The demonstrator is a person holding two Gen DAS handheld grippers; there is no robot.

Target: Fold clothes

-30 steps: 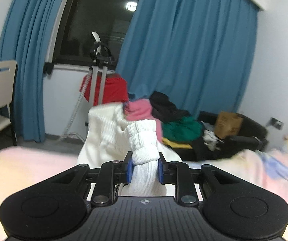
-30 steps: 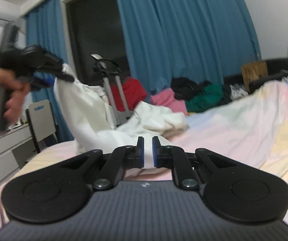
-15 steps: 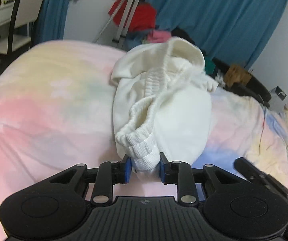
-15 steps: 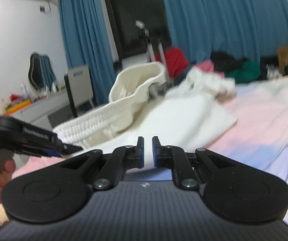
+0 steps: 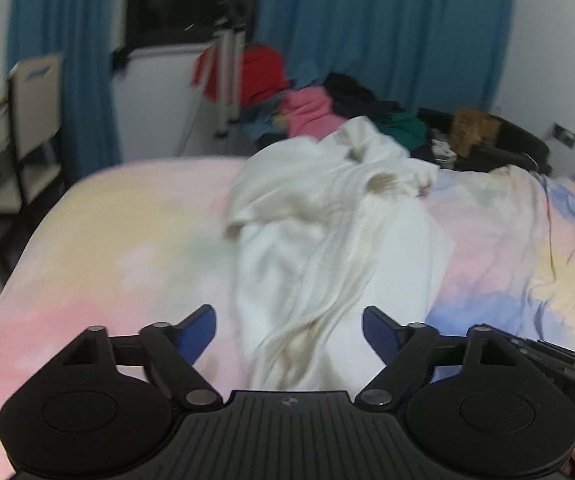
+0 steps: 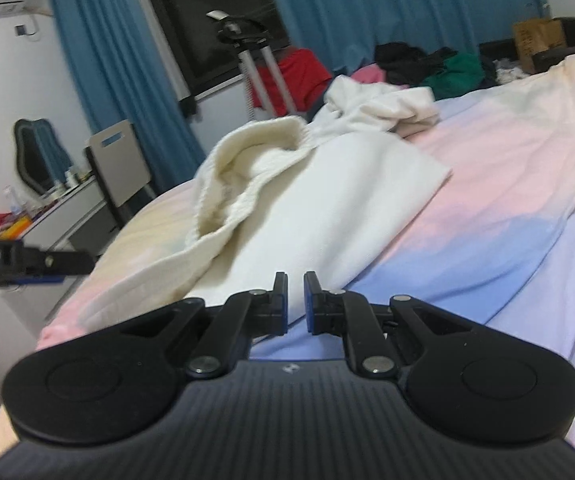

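A white ribbed garment [image 5: 327, 236] lies crumpled on the pastel bed cover [image 5: 119, 248]. My left gripper [image 5: 289, 330] hovers over its near end with jaws opening wide; the cloth lies between the fingers but the pads do not press it. In the right wrist view the same white garment [image 6: 307, 192] stretches across the bed, its ribbed hem bulging at the left. My right gripper [image 6: 295, 300] sits shut at the garment's near edge, with nothing seen between its pads. The left gripper [image 6: 31, 264] shows at the left edge of that view.
A pile of red, pink, black and green clothes [image 5: 327, 108] lies beyond the bed's far edge. A metal stand [image 5: 227, 60] rises by the dark window and blue curtains [image 5: 387, 28]. A chair [image 5: 35, 112] and desk stand left of the bed. A cardboard box [image 5: 475, 126] sits at the right.
The left gripper brought the white garment down onto the bed and opened, letting go of the ribbed hem. The right gripper drifted closer to the garment and stayed shut.
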